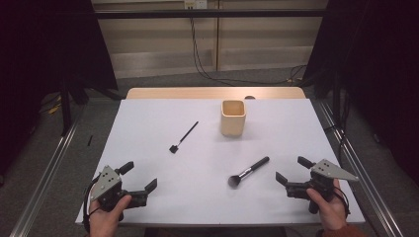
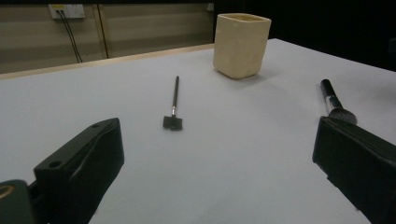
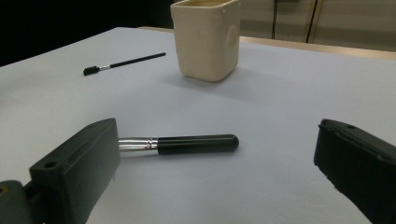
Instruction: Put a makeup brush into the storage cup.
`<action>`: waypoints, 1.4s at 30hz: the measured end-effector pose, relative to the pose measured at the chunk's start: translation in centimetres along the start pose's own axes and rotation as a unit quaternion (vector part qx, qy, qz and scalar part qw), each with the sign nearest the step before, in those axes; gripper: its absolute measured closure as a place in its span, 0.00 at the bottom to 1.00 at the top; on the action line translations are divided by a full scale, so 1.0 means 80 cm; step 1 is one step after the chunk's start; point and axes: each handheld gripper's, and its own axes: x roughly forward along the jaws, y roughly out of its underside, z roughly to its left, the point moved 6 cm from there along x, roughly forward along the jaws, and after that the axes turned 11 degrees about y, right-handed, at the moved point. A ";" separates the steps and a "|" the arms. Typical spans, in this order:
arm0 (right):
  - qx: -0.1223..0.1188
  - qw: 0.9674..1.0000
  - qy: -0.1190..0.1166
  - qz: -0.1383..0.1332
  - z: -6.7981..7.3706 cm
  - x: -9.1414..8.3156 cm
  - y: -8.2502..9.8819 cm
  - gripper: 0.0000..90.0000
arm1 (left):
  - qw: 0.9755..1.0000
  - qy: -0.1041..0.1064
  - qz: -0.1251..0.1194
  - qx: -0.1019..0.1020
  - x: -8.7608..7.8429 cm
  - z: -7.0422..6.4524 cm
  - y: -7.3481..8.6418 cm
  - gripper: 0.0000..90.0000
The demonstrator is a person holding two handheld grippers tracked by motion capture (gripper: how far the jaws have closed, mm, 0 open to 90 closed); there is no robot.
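Thick brush (image 1: 248, 172) lying flat on white table (image 1: 148, 148), near right part, bristles toward near left, black handle toward far right. Just left of right gripper (image 1: 291, 171), not touching it. In right gripper view, same brush (image 3: 187, 143) on the table between the two jaws, silver collar beside the left jaw, nothing pressing on it. Right gripper held by a hand (image 1: 326, 205) at near right edge, jaws wide apart, holding nothing. Thin brush (image 1: 184, 137) farther left and farther away, flat head toward near side, well apart from thick brush. Cream cup (image 1: 232, 117) upright at far middle, beyond both brushes. Left gripper (image 1: 138, 177) at near left corner in other hand (image 1: 106, 215), jaws also wide apart and empty, pointing toward thin brush (image 2: 173, 105) and cup (image 2: 241, 44).
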 end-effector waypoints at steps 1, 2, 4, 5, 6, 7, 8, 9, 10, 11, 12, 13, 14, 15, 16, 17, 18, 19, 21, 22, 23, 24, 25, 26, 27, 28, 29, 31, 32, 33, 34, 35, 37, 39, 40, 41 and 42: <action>0.000 1.000 0.000 0.000 0.000 0.000 0.000 0.00 | 1.000 0.000 0.000 0.000 0.000 0.000 0.000 0.02; 0.005 1.000 0.002 -0.001 0.000 0.002 0.000 0.00 | 1.000 -0.002 0.002 0.002 0.000 0.000 0.000 0.02; 0.008 1.000 -0.001 -0.002 -0.001 0.003 -0.001 0.00 | 1.000 -0.004 0.001 0.003 -0.001 0.000 0.000 0.02; 0.008 1.000 -0.001 -0.002 -0.001 0.003 -0.001 0.00 | 1.000 -0.004 0.001 0.003 -0.001 0.000 0.000 0.02; 0.006 1.000 -0.001 -0.003 -0.001 0.003 -0.001 0.00 | 1.000 -0.005 0.002 0.002 -0.001 0.000 0.001 0.02; 0.003 1.000 -0.003 -0.012 0.000 0.003 -0.004 0.00 | 1.000 -0.004 0.004 0.002 -0.001 -0.001 0.002 0.02; 0.003 1.000 -0.004 -0.016 0.000 0.003 -0.005 0.00 | 1.000 -0.005 0.003 0.001 -0.001 -0.001 0.002 0.02; 0.003 1.000 -0.004 -0.016 0.000 0.003 -0.005 0.00 | 1.000 -0.005 0.003 0.001 -0.001 -0.001 0.002 0.02; 0.009 1.000 -0.007 -0.021 0.001 0.002 -0.006 0.00 | 1.000 -0.005 0.003 -0.001 -0.001 0.000 0.002 0.02; 0.010 1.000 -0.008 -0.020 0.000 0.002 -0.006 0.00 | 1.000 -0.005 0.003 -0.001 -0.001 0.000 0.002 0.02; 0.010 1.000 -0.008 -0.020 0.000 0.002 -0.006 0.00 | 1.000 -0.005 -0.001 -0.003 -0.001 0.000 0.001 0.02; 0.011 1.000 -0.006 -0.020 0.001 0.001 -0.006 0.00 | 1.000 -0.005 -0.006 -0.010 0.001 0.001 0.000 0.02; 0.011 1.000 -0.006 -0.020 0.001 0.001 -0.006 0.00 | 1.000 -0.004 -0.004 -0.008 0.002 0.001 -0.002 0.02; 0.010 1.000 -0.006 -0.019 0.001 0.001 -0.005 0.00 | 1.000 -0.005 -0.007 -0.005 0.004 0.001 -0.004 0.02; 0.010 1.000 -0.006 -0.019 0.001 0.001 -0.005 0.00 | 1.000 -0.005 -0.007 -0.005 0.004 0.001 -0.004 0.02; 0.009 1.000 -0.008 -0.020 0.002 0.000 -0.005 0.00 | 1.000 0.000 -0.008 -0.002 0.007 0.000 -0.006 0.02; 0.010 1.000 -0.009 -0.019 0.003 0.000 -0.005 0.00 | 1.000 0.003 -0.010 -0.003 0.008 0.001 -0.007 0.02; 0.009 1.000 -0.009 -0.018 0.003 0.001 -0.005 0.00 | 1.000 0.003 -0.010 -0.003 0.008 0.001 -0.007 0.02; 0.009 1.000 -0.009 -0.017 0.003 0.001 -0.005 0.00 | 1.000 0.021 -0.017 -0.016 0.013 0.001 -0.012 0.02; 0.010 1.000 -0.009 -0.017 0.003 0.001 -0.004 0.00 | 0.999 0.024 -0.015 -0.015 0.013 0.000 -0.015 0.02; 0.010 1.000 -0.009 -0.017 0.003 0.001 -0.004 0.00 | 1.000 0.022 -0.014 0.000 0.014 -0.002 -0.019 0.03; 0.010 1.000 -0.009 -0.017 0.003 0.001 -0.004 0.00 | 1.000 0.022 -0.014 0.000 0.014 -0.002 -0.019 0.02; 0.010 1.000 -0.010 -0.017 0.003 0.001 -0.004 0.00 | 0.999 0.023 -0.022 0.011 0.013 -0.005 -0.029 0.02; 0.010 1.000 -0.011 -0.016 0.003 0.001 -0.004 0.00 | 0.999 0.023 -0.022 0.011 0.013 -0.005 -0.029 0.02; 0.009 1.000 -0.012 -0.016 0.003 0.001 -0.004 0.00 | 0.999 0.028 -0.029 0.013 0.014 -0.007 -0.036 0.02; 0.009 1.000 -0.012 -0.016 0.003 0.001 -0.004 0.00 | 0.999 0.028 -0.029 0.013 0.014 -0.007 -0.036 0.02; 0.010 1.000 -0.012 -0.017 0.003 0.002 -0.004 0.00 | 0.999 0.026 -0.028 0.016 0.015 -0.007 -0.038 0.02; 0.010 1.000 -0.013 -0.015 0.004 0.003 -0.004 0.00 | 0.999 0.022 -0.027 0.021 0.020 -0.005 -0.042 0.02; 0.009 1.000 -0.014 -0.016 0.005 0.003 -0.004 0.00 | 0.999 0.018 -0.026 0.024 0.025 -0.002 -0.045 0.02; 0.010 1.000 -0.014 -0.015 0.005 0.003 -0.004 0.00 | 0.999 0.018 -0.026 0.024 0.025 -0.002 -0.045 0.02; 0.008 1.000 -0.013 -0.015 0.005 0.003 -0.004 0.00 | 0.999 0.016 -0.019 0.032 0.032 0.001 -0.047 0.02; 0.007 1.000 -0.013 -0.014 0.005 0.003 -0.003 0.00 | 0.999 0.017 -0.017 0.032 0.037 0.002 -0.047 0.02; 0.007 1.000 -0.011 -0.016 0.004 0.002 -0.003 0.00 | 0.999 0.021 -0.012 0.030 0.045 0.004 -0.048 0.02; 0.008 1.000 -0.010 -0.015 0.004 0.002 -0.003 0.00 | 0.999 0.021 -0.006 0.031 0.052 0.007 -0.048 0.02; 0.009 1.000 -0.010 -0.015 0.004 0.002 -0.003 0.00 | 0.999 0.023 -0.005 0.029 0.055 0.009 -0.049 0.02; 0.010 1.000 -0.010 -0.015 0.004 0.002 -0.003 0.00 | 0.999 0.023 -0.004 0.025 0.059 0.011 -0.049 0.02; 0.010 1.000 -0.010 -0.015 0.004 0.002 -0.003 0.00 | 0.999 0.024 -0.004 0.023 0.062 0.013 -0.050 0.02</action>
